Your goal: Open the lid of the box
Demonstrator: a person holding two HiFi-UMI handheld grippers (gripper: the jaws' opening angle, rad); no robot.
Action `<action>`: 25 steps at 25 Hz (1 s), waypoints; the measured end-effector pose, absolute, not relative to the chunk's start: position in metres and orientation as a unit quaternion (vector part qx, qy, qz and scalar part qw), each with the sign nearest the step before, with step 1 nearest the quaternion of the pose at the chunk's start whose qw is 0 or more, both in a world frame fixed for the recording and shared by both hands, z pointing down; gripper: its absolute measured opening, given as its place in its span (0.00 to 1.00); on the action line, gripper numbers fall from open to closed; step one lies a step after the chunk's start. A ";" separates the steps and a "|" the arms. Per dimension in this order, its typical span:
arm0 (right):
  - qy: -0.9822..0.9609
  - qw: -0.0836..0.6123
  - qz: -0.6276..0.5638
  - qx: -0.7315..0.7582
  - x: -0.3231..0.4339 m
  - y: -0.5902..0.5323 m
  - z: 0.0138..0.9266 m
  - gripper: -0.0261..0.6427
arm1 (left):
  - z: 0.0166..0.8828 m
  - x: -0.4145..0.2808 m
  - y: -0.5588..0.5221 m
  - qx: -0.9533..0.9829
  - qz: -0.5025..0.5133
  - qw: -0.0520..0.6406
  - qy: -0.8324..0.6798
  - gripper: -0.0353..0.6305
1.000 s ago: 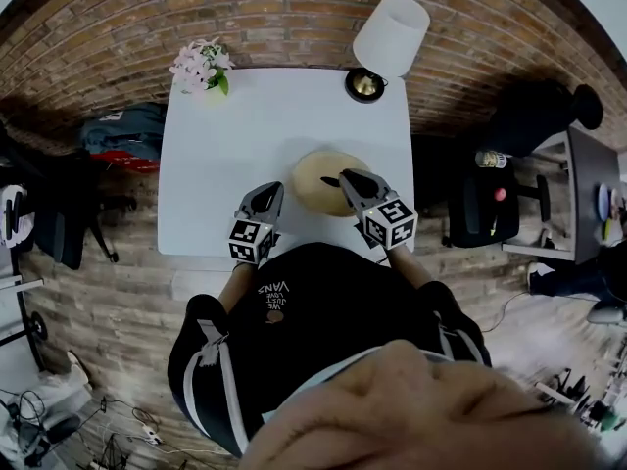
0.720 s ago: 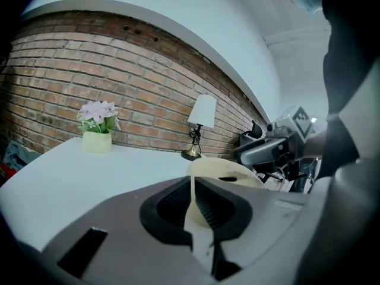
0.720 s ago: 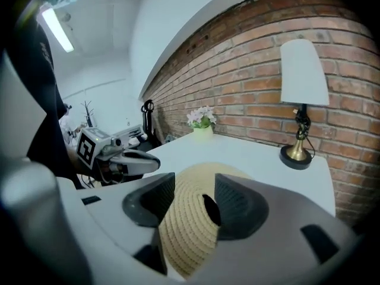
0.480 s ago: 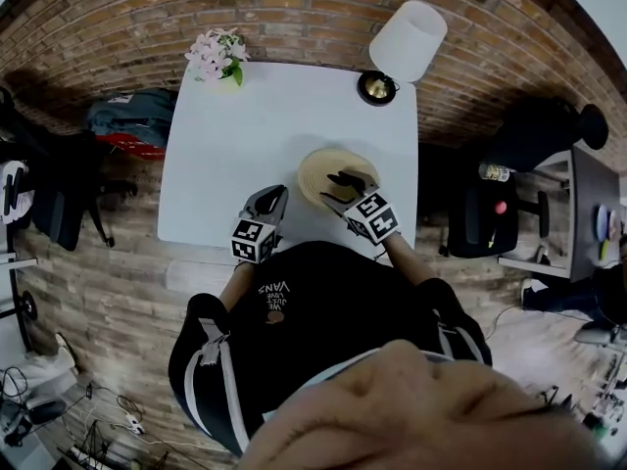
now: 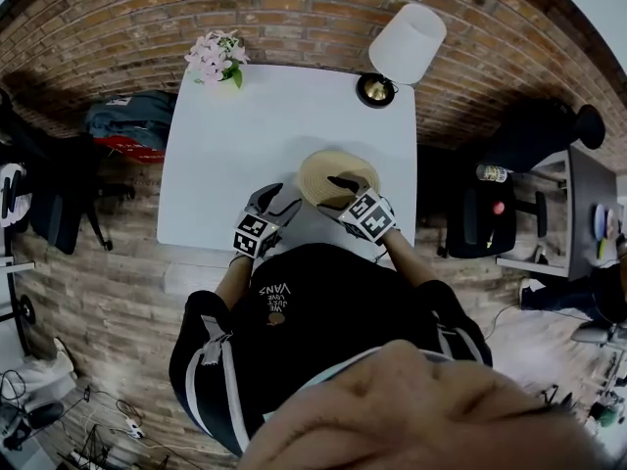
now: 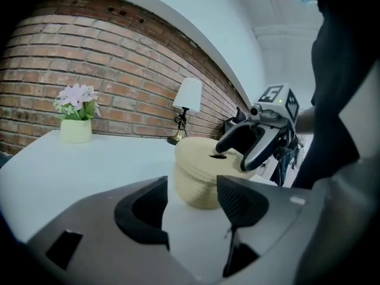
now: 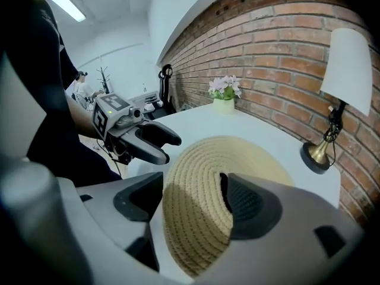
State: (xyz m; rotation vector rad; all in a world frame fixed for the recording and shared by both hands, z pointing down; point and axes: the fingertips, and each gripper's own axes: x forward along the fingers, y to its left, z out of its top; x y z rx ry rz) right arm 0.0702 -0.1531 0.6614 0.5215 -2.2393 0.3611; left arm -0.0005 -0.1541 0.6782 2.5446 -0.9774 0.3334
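A round woven straw box [image 5: 328, 172] with a domed lid [image 7: 196, 177] stands near the front edge of the white table [image 5: 245, 125]. My right gripper [image 5: 345, 184] hovers over the lid's near side, and its jaws are opening. The lid's top shows between the jaws [image 7: 193, 203], and the pads do not press on it. My left gripper [image 5: 286, 198] is at the box's left side, its jaws also opening, with the box's wall [image 6: 199, 177] just ahead of them [image 6: 191, 203] and nothing gripped. A small dark spot [image 6: 219, 156] marks the lid's top under the right gripper [image 6: 240, 150].
A pot of pink flowers [image 5: 217, 59] stands at the table's back left corner, and a brass lamp with a white shade [image 5: 397, 47] at the back right. A brick wall runs behind the table. Bags [image 5: 122, 130] lie left of it, and a chair [image 5: 485, 209] stands to the right.
Both grippers went from shut to open. The right gripper settled over the lid. The left gripper moved up and right, in against the box's left side.
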 end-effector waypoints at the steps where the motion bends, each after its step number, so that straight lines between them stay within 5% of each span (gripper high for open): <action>1: -0.882 0.400 0.143 0.204 0.070 -0.152 0.663 0.50 | 0.681 0.001 -0.154 0.913 0.127 0.192 -0.338 0.44; 9: -0.873 0.422 0.140 0.198 0.069 -0.151 0.671 0.52 | 0.700 0.014 -0.155 0.934 0.202 0.126 -0.266 0.57; 25: -0.855 0.472 0.139 0.166 0.068 -0.145 0.679 0.53 | 0.719 0.051 -0.174 0.957 0.249 0.039 -0.147 0.60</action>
